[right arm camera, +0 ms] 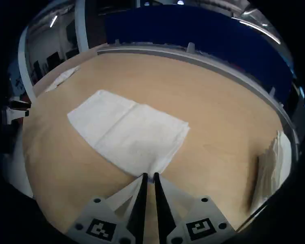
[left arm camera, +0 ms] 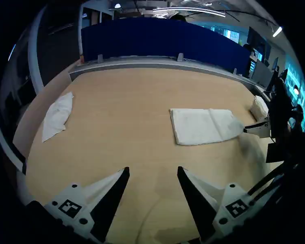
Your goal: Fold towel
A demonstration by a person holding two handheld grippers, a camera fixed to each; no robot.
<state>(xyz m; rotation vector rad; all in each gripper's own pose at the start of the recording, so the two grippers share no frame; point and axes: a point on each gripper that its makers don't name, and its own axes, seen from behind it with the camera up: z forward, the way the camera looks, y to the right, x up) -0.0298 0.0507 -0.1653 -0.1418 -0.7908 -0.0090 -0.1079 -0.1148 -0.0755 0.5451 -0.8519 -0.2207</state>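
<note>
White towel (right arm camera: pixel 128 130) lengthwise toward right gripper (right arm camera: pixel 149 175)

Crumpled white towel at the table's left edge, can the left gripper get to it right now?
Probably yes: the left gripper has open, empty jaws, and bare wooden table lies between it and the crumpled white towel.

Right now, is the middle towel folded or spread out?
Folded: in the right gripper view, the towel shows stacked layers along its right edge and a crease across it.
</note>
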